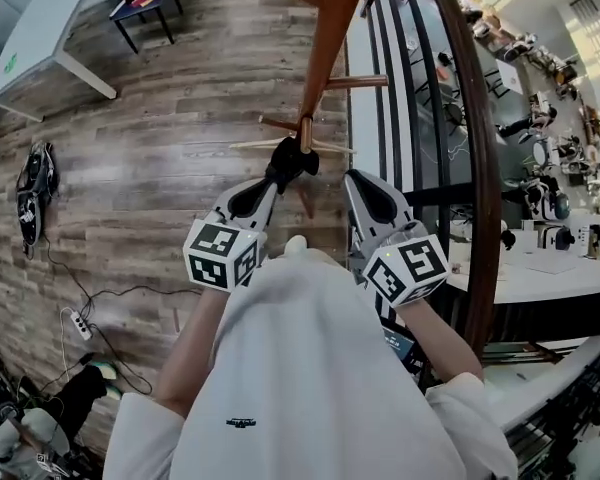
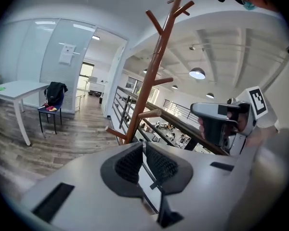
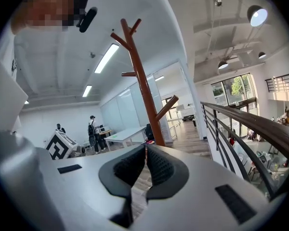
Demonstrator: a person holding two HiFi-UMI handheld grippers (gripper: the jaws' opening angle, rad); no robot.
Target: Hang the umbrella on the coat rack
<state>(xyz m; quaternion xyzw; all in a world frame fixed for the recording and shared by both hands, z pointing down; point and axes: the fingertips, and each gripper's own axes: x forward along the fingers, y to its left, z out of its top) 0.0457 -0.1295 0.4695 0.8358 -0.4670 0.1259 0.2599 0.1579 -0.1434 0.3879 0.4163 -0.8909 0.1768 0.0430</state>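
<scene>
Your left claw [image 2: 144, 149] is squeezed shut. A black lump sits at its tip, next to the pole. I think that is the umbrella [image 1: 300, 158], held by something thin. Lift it slowly so it does not swing. Bring it up to a branch [image 2: 164, 81] of the coat rack [image 2: 152, 76] and hook it over the end. Do not let go until it hangs by itself. The table [image 2: 14, 88] and the chair [image 2: 50, 114] are far off on the left. Your right claw [image 3: 145, 150] is shut too and holds nothing. The railing [image 1: 490, 178] is close on the right, so keep the umbrella away from it.
</scene>
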